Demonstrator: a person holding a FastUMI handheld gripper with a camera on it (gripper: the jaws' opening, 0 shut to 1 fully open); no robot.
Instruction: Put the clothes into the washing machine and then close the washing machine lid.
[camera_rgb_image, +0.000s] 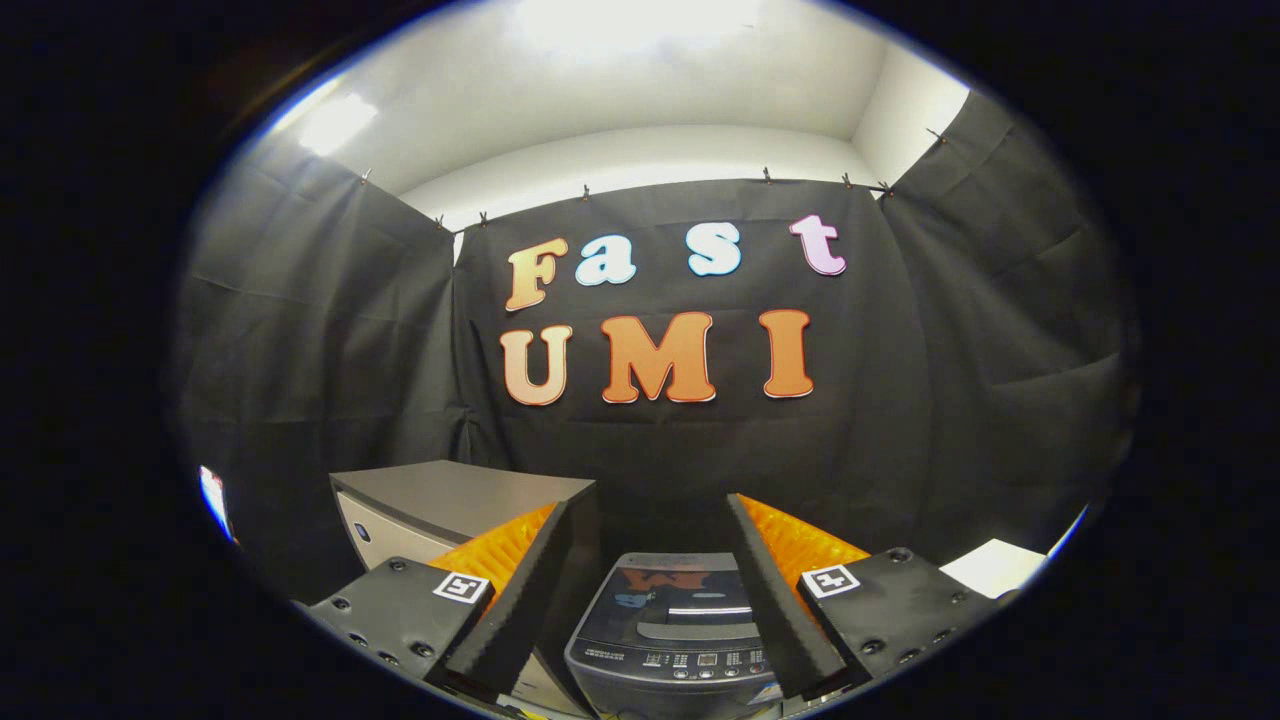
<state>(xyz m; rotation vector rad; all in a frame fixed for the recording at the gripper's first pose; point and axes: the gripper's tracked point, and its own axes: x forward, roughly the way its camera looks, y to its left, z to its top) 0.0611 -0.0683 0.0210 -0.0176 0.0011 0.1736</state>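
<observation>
Hand-held gripper (655, 600): fingers spread wide with nothing between the pads; it is raised and looks level at the booth's black cloth wall.
Washing machine (672, 630): a dark grey top-loader, seen in the gap between the two fingers and below them; its glossy lid (675, 595) lies shut and mirrors the wall.
Control panel (690, 662): a row of small buttons and a small display along the front edge; the print is too small to read.
Grey cabinet (455, 500): beside the washer, behind one finger; a small round blue badge on its front, not legible.
Finger markers: a square black-and-white tag on each finger mount.
Clothes: cannot tell where they are.
</observation>
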